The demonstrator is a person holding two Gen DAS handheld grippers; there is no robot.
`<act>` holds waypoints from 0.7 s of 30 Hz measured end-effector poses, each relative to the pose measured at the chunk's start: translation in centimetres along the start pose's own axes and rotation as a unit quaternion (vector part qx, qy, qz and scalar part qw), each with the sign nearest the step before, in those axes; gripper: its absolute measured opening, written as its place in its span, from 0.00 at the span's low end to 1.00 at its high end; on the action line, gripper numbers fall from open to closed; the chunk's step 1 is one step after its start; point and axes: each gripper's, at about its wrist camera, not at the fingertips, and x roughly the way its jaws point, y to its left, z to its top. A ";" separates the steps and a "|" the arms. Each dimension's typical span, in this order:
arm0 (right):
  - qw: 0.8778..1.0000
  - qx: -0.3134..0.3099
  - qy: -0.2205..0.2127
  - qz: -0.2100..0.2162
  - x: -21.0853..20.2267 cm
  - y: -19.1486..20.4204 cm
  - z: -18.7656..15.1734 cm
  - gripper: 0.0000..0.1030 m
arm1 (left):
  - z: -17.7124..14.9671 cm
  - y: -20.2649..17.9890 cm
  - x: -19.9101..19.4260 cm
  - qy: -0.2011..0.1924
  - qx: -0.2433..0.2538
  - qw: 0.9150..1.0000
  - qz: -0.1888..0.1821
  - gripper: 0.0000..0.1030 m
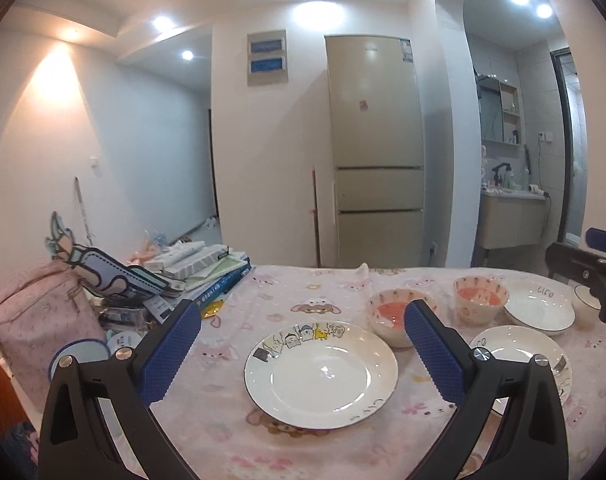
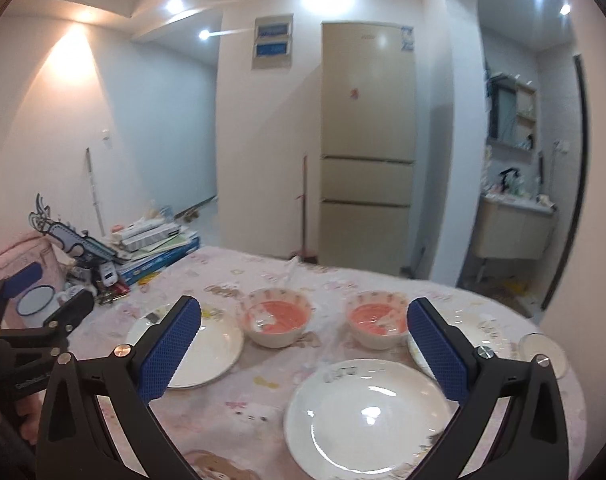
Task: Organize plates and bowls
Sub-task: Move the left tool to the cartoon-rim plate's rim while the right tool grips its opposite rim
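Observation:
A white plate with cartoon figures (image 1: 321,376) lies on the pink tablecloth (image 1: 263,432), right below my open, empty left gripper (image 1: 303,312). Two pink-lined bowls (image 1: 391,316) (image 1: 479,298) stand behind it to the right. A white plate lettered "life" (image 1: 539,308) lies further right, and another plate (image 1: 515,348) is half hidden by my right finger. My right gripper (image 2: 304,306) is also open and empty, above a plain white plate (image 2: 367,416). Both bowls (image 2: 277,320) (image 2: 377,320) stand just beyond its fingertips, with the cartoon plate (image 2: 207,344) to their left.
A stack of books and boxes (image 1: 199,272), a pink bag (image 1: 31,320) and a blue-rimmed white cup (image 1: 79,356) crowd the table's left end. A small round dish (image 2: 543,352) lies near the right edge. A beige fridge (image 1: 375,152) stands behind the table.

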 end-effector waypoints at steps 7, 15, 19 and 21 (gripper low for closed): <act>0.982 0.025 0.169 0.079 10.2 1.5 -0.2 0.91 | -0.3 4.5 7.9 0.107 -0.029 0.994 -0.007 1.00; 0.962 0.039 0.257 0.085 17.3 3.1 -1.8 0.72 | -2.8 8.9 14.4 0.192 -0.108 0.974 -0.059 0.60; 0.945 0.053 0.304 0.113 19.9 4.0 -3.3 0.65 | -4.1 9.8 16.1 0.210 -0.124 0.967 -0.073 0.56; 0.938 0.063 0.318 0.119 20.8 4.1 -4.0 0.58 | -4.6 10.2 16.6 0.215 -0.136 0.964 -0.082 0.50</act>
